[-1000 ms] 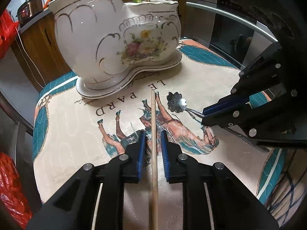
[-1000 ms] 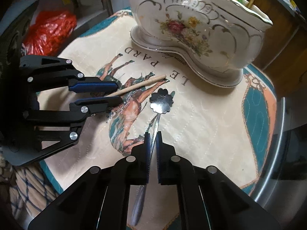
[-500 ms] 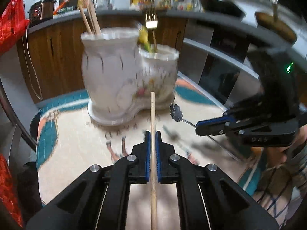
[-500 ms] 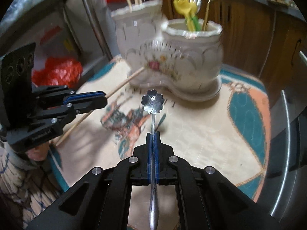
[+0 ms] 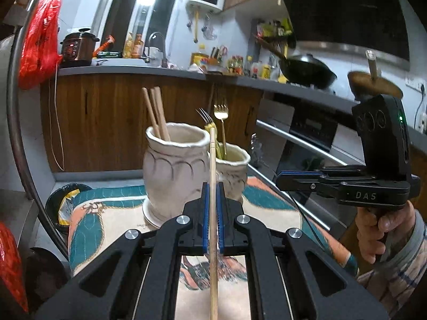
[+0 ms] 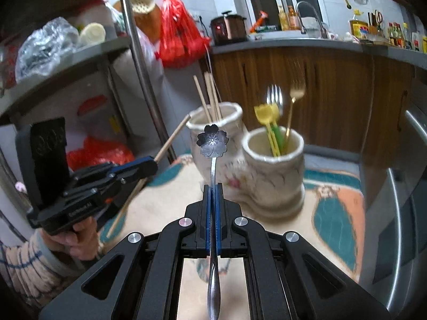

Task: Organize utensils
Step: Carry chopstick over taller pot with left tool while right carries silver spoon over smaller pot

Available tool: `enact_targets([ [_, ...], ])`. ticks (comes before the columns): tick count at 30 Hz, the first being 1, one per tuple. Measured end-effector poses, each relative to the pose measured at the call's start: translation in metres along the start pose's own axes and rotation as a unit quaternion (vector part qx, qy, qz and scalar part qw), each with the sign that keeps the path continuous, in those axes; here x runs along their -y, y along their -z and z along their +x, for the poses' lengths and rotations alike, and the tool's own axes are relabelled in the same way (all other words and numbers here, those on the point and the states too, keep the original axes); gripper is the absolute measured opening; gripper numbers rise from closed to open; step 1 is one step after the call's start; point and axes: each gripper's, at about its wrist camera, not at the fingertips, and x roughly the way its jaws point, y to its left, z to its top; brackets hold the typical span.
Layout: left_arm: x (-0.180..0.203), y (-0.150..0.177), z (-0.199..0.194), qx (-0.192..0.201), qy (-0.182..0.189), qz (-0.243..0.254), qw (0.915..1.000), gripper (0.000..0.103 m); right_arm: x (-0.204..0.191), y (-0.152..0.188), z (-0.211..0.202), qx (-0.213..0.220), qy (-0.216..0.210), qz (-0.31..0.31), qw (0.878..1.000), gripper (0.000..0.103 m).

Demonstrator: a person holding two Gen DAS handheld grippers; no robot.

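Note:
My left gripper (image 5: 212,186) is shut on a wooden chopstick (image 5: 212,165), held off the mat and pointing at the white two-cup ceramic holder (image 5: 173,178). The taller cup (image 6: 213,122) has several chopsticks in it; the shorter cup (image 6: 273,160) holds forks and yellow and green utensils. My right gripper (image 6: 212,188) is shut on the handle of a flower-shaped metal spoon (image 6: 212,141), raised in front of the holder. Each gripper shows in the other's view: the right gripper (image 5: 283,180) to the right, the left gripper (image 6: 149,165) to the left with its chopstick (image 6: 170,141).
The holder stands on a printed mat (image 5: 88,224) on a small round table with a metal rim (image 6: 397,226). A wooden kitchen counter (image 5: 106,117) runs behind. Red plastic bags (image 6: 178,34) hang at the left beside a shelf (image 6: 66,61). A person's hand (image 5: 379,226) grips the right tool.
The left gripper has shut on the chopstick and lifted it from the mat. The right gripper has lifted the spoon. Both views have tilted upward, bringing the holder's rims and the counter into sight.

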Motion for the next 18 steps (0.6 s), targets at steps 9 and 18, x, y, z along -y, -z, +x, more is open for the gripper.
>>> enact_targets([
  [9,-0.009,-0.015,-0.001,0.03,-0.007,-0.017,0.9994,0.005,0.006,-0.018,0.004,0.033,-0.019,0.009,0.999,0.004],
  [18,-0.013,-0.024,0.001,0.042,-0.03,-0.02,0.9985,0.005,0.018,-0.019,0.004,0.048,-0.018,0.024,0.998,0.004],
])
